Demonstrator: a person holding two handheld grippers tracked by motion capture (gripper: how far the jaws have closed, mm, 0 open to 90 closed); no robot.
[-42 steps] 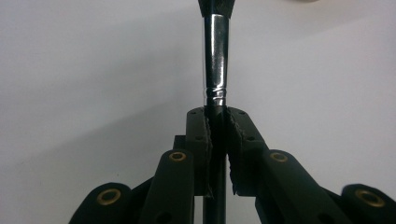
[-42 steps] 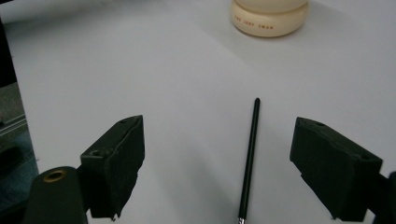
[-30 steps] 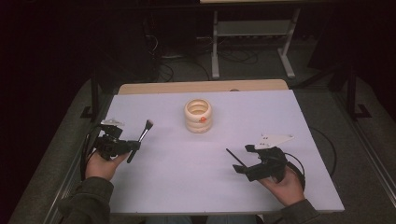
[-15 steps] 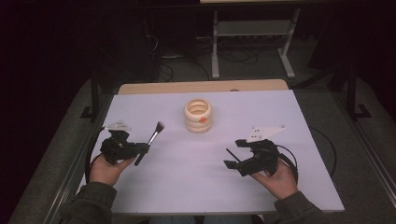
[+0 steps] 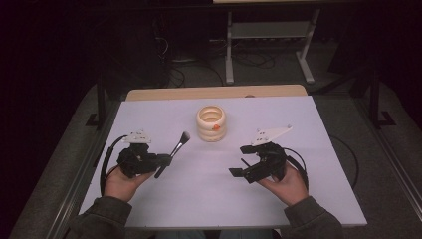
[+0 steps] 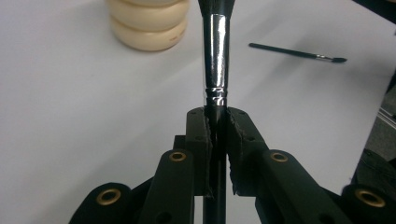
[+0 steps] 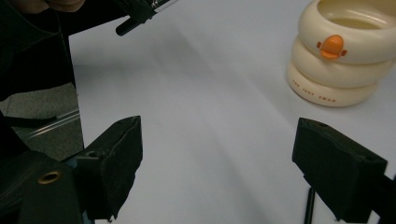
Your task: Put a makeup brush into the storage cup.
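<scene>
black brush (image 6: 215, 70) clamped firmly in left tongs (image 6: 216, 122); right tongs (image 7: 219, 163) gape empty. advise lowering bristles straight into cream holder (image 5: 211, 122).

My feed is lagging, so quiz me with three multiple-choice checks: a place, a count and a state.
1. Where does the cream holder stand?
A. middle of the table, toward the far edge
B. at the near left corner
C. on the floor

2. How many stacked rings form it?
A. one
B. three
C. five

3. What is the left gripper doing?
A. open, nothing in it
B. shut on the brush
C. shut on the holder

Answers: 1 A, the high view shows it; 2 B, counted in the right gripper view; 3 B, its jaws clamp the handle.
</scene>
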